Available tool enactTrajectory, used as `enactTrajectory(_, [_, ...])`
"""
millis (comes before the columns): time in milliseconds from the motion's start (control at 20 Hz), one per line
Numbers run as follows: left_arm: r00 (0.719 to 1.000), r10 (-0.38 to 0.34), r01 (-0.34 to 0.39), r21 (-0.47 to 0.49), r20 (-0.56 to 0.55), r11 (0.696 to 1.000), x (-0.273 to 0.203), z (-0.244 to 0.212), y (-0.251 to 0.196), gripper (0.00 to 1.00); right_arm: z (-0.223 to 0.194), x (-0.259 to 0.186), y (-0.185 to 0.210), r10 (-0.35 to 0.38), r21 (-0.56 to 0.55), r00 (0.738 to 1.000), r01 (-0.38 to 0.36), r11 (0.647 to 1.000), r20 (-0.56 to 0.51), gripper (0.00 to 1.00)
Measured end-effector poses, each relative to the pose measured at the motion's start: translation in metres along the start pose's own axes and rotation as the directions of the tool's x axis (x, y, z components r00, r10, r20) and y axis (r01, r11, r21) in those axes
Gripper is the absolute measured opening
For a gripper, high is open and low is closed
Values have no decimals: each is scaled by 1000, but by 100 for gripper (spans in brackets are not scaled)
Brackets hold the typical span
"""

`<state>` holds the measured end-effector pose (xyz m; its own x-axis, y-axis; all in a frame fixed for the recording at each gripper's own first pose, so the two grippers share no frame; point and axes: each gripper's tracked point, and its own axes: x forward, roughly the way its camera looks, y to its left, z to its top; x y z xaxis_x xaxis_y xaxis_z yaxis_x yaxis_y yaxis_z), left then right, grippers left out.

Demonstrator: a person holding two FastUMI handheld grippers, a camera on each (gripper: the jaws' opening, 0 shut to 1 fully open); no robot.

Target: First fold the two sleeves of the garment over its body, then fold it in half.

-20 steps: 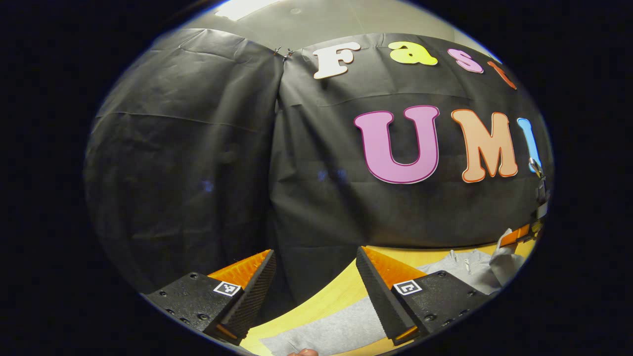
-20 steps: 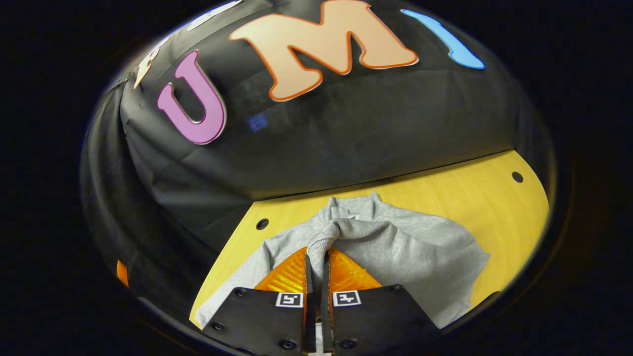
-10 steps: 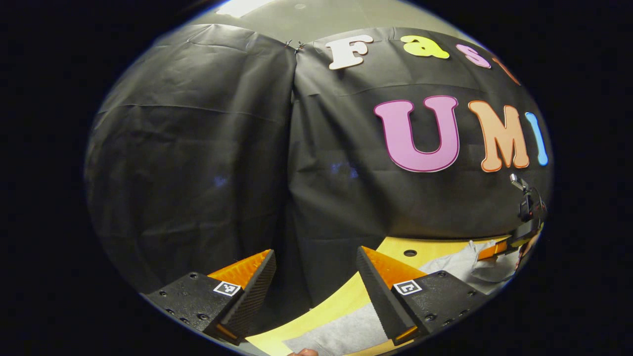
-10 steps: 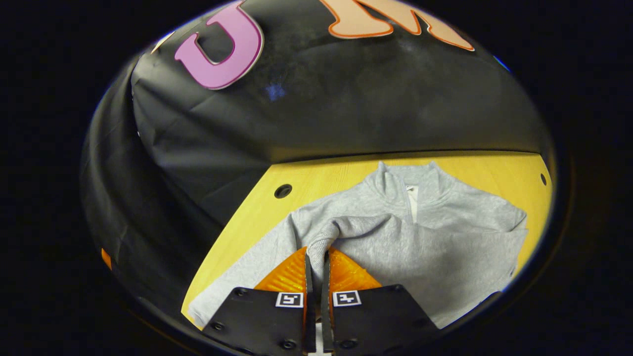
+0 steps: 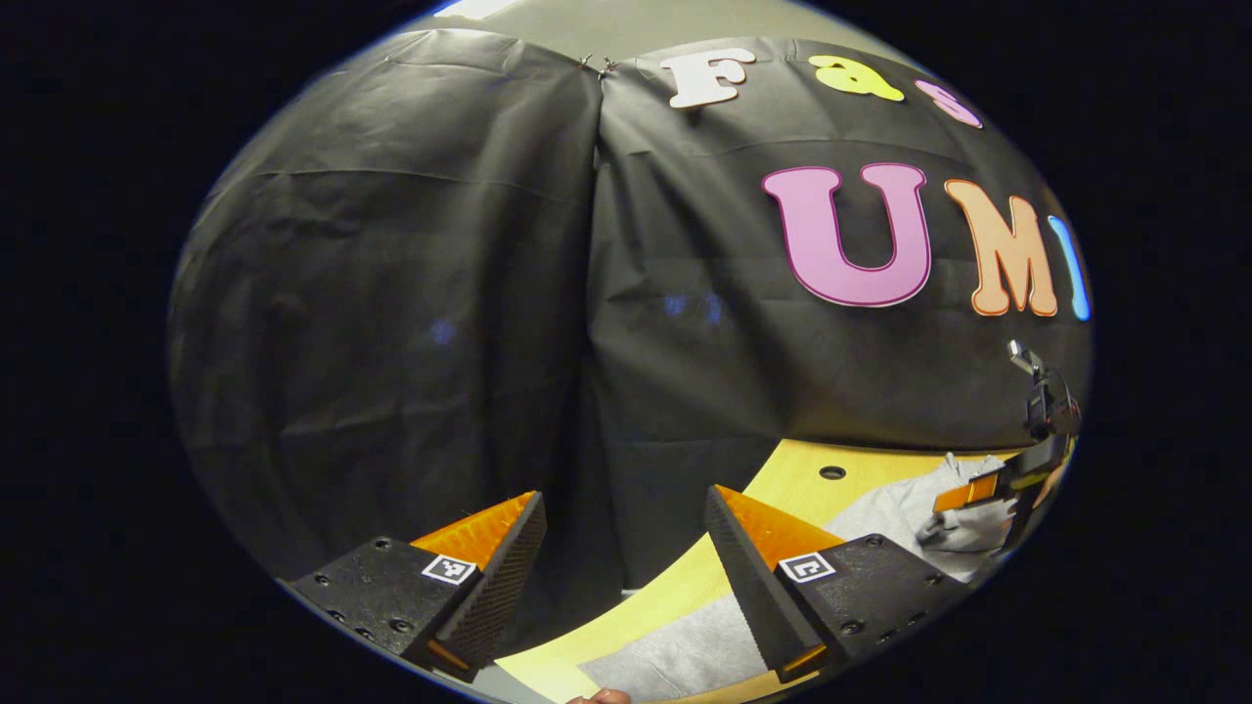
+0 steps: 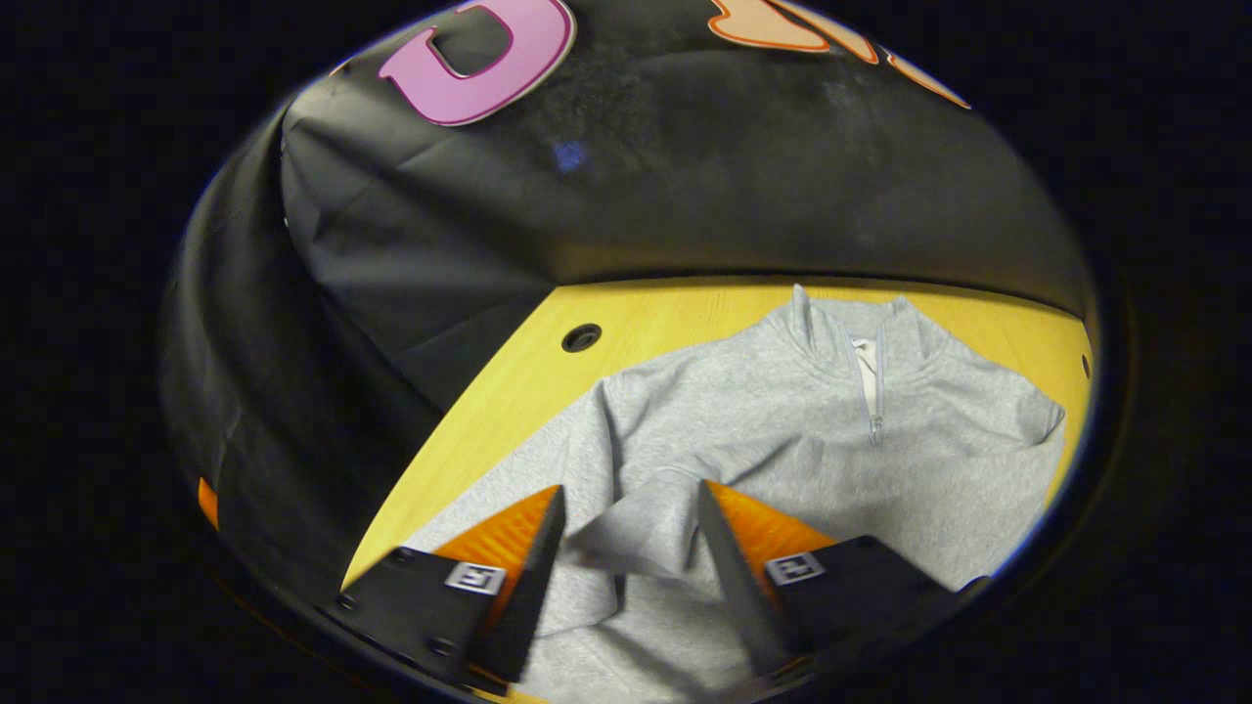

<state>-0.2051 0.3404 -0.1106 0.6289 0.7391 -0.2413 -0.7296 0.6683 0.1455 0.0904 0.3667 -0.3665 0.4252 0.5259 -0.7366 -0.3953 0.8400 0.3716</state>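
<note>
Over the sweater | your right hand-held gripper gapes, cuff loose between fingers | left hand-held gripper open, empty | lay sleeve flat before lifting away.

Yellow wooden table with round holes, grey zip-neck garment spread on it

The left gripper view looks nearly level at the booth wall, the yellow table low at lower right. The right gripper view tilts down, close over the grey garment. Both share table and garment.
</note>
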Motion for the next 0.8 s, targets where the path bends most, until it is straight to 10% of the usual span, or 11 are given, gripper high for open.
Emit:
enactTrajectory(100, [999,-4,3,-21,-48,1000,3,-20,1,97,13,-17,3,11,-10,999,-11,1000,37,100])
enactTrajectory(800, [893,-46,15,-72,-448,997,-24,-199,-15,97,66,-119,-58,-26,24,980,21,999,199,98])
